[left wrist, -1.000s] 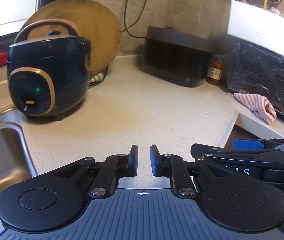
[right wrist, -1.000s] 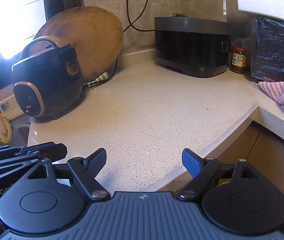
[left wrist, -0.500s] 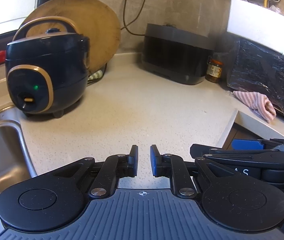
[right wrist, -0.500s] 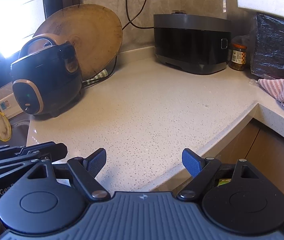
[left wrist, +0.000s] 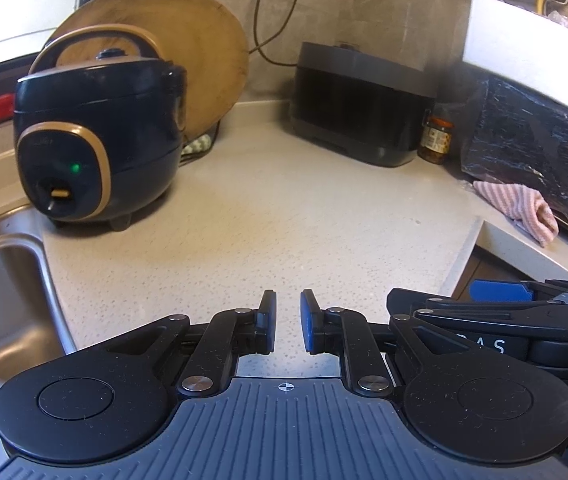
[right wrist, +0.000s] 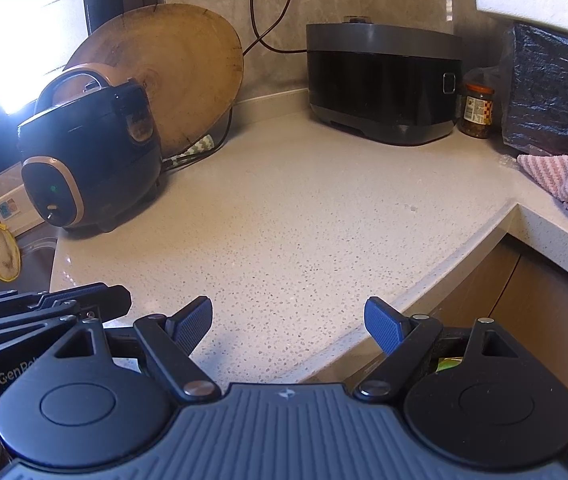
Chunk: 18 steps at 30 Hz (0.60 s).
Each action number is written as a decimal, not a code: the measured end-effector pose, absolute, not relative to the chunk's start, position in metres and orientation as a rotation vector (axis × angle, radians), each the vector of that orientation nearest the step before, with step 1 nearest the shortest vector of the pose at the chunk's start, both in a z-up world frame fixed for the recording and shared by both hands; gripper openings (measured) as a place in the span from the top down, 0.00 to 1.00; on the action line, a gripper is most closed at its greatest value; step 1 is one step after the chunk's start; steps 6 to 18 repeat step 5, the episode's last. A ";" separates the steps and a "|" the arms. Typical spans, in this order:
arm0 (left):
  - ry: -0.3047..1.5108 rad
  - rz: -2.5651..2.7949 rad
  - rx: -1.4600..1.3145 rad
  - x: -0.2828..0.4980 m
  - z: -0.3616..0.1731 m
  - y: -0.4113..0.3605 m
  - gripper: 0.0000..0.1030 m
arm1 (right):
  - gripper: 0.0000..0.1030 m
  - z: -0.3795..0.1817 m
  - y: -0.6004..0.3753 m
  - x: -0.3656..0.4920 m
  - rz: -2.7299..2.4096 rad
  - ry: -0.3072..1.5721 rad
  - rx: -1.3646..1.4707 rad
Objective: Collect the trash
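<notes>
My left gripper (left wrist: pixel 288 322) hovers over the near part of the speckled countertop (left wrist: pixel 284 208), its blue pads nearly together with a narrow gap and nothing between them. My right gripper (right wrist: pixel 288 322) is open and empty over the counter's front edge (right wrist: pixel 424 288). Each gripper shows in the other's view: the right one at lower right in the left wrist view (left wrist: pixel 504 312), the left one at lower left in the right wrist view (right wrist: pixel 44 308). A tiny white speck (right wrist: pixel 414 208) lies on the counter. A bit of green-yellow material (right wrist: pixel 448 363) peeks from below the right gripper's linkage.
A dark blue rice cooker (left wrist: pixel 96 140) stands at left before a round wooden board (left wrist: pixel 188 40). A black cooker (left wrist: pixel 364 108), a jar (left wrist: pixel 436 140), a black plastic-wrapped item (left wrist: pixel 536 148) and a pink striped cloth (left wrist: pixel 520 208) sit at the back and right. A sink (left wrist: pixel 4 304) is at left.
Both grippers have drifted slightly, so the scene shifts a little in both views. The jaws have not changed.
</notes>
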<state>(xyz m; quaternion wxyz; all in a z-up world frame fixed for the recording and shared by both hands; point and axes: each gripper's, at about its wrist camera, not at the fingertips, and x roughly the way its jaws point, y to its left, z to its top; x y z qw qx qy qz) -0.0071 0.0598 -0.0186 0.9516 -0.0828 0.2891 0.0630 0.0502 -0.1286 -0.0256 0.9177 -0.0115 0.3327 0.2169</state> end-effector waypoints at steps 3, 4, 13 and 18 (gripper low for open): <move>0.591 0.145 -0.167 -0.006 -0.020 0.061 0.84 | 0.18 -0.027 -0.127 0.051 0.446 0.687 -0.025; 0.592 0.150 -0.166 -0.005 -0.020 0.061 0.84 | 0.18 -0.027 -0.127 0.052 0.446 0.687 -0.025; 0.592 0.159 -0.168 -0.004 -0.020 0.062 0.84 | 0.18 -0.028 -0.127 0.053 0.446 0.688 -0.024; 0.592 0.159 -0.168 -0.004 -0.020 0.062 0.84 | 0.18 -0.028 -0.127 0.053 0.446 0.688 -0.024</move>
